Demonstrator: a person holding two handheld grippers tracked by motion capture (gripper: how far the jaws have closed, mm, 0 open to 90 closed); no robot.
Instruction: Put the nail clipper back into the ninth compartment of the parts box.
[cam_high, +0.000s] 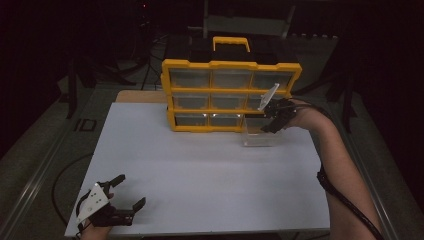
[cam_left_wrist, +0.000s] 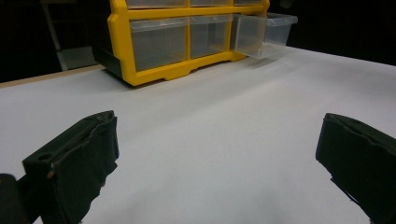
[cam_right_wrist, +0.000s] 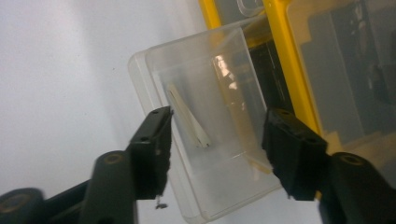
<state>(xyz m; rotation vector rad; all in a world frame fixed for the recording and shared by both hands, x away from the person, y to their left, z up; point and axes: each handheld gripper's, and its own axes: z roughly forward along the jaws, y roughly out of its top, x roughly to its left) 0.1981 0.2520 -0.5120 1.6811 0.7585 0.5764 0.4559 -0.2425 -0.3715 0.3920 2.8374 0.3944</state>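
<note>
Hovering with jaws spread over the pulled-out clear drawer (cam_right_wrist: 210, 135) of the yellow organizer (cam_high: 231, 95), the right gripper (cam_right_wrist: 217, 149) could snag its rim, tipping it out; the left gripper (cam_high: 122, 200) rests open.

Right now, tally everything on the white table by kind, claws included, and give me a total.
Yellow drawer cabinet: 1
Clear drawer pulled out of its bottom right slot: 1
Pale strip lying in that drawer: 1
Claws: 2, the left claw open over bare table, the right claw open above the drawer
Total: 5
</note>
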